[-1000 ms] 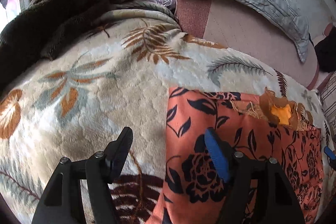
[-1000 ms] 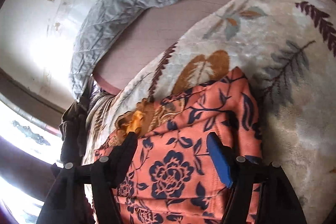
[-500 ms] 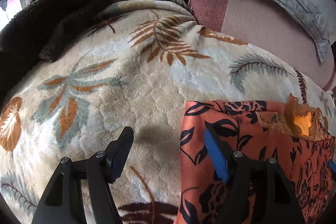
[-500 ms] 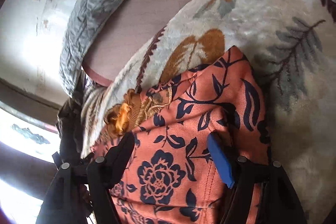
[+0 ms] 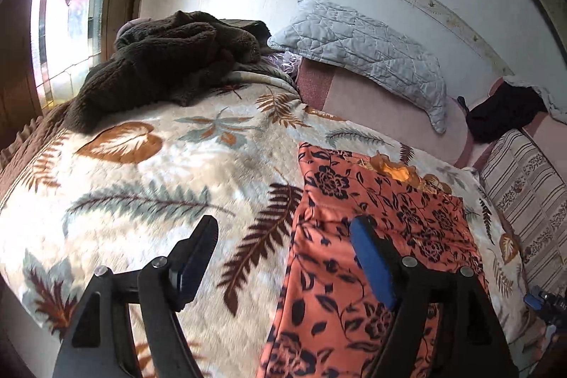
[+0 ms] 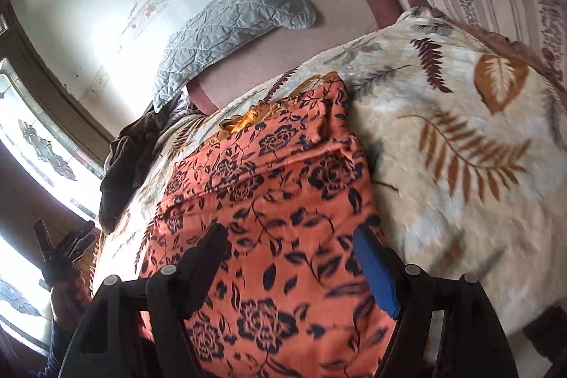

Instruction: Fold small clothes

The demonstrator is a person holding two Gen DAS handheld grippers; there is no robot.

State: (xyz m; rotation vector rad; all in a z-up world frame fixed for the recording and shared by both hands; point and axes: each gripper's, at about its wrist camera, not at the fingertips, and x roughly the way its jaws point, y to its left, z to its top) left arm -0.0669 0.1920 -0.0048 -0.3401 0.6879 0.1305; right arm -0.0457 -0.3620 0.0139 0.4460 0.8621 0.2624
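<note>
Both tools have lifted — orange floral garment (image 6: 283, 201) below (flat).

Orange garment (image 5: 372, 229) (image 6: 280, 201) with dark navy rose and vine print lies flat on the leaf-print blanket (image 5: 159, 183) (image 6: 460, 165), folded into a long narrow strip. 1 crosswise crease midway. Gold-yellow embroidered trim (image 5: 400, 169) (image 6: 244, 123) bunched at the far end, toward the wall.

- Orange floral-print cloth garment (image 5: 372, 211): smooth, slightly sheeny.
- Cream leaf-patterned fleece blanket (image 5: 177, 172): plush, matt.
- Dark brown fuzzy throw (image 5: 170, 66): shaggy.
- Grey quilted fabric pillow (image 6: 230, 30): stitched, matt.
</note>
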